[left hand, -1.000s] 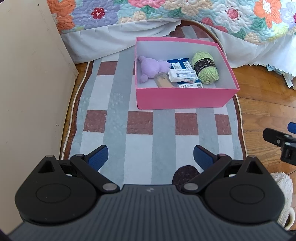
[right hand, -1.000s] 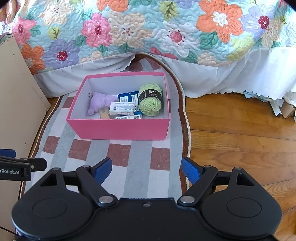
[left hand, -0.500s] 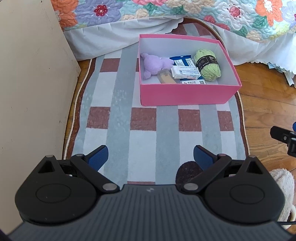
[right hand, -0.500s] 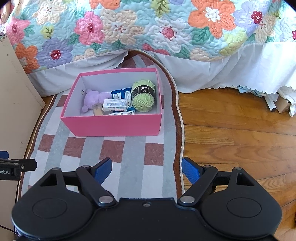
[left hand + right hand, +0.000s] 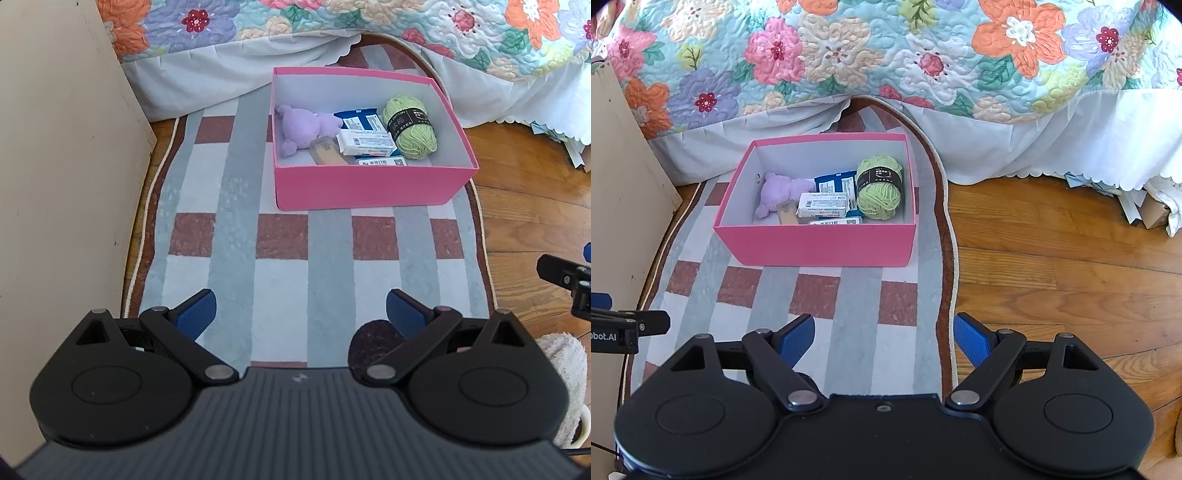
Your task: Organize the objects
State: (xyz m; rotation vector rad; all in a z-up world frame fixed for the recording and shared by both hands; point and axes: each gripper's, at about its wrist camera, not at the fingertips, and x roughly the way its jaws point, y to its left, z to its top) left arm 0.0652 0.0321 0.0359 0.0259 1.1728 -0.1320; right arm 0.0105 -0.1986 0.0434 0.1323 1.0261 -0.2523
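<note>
Both grippers, left gripper (image 5: 298, 309) and right gripper (image 5: 884, 334), hang with jaws apart and empty above the striped rug (image 5: 328, 258) (pink cardboard box (image 5: 816, 245) already filled), so sorting looks finished.

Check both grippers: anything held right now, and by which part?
Nothing is held. The left gripper and right gripper are both open, with only the rug between their fingers. The pink box sits untouched ahead.

Bright daylight, soft shadows; sharp focus centre, strong fisheye bending at edges, dark corner vignetting.
</note>
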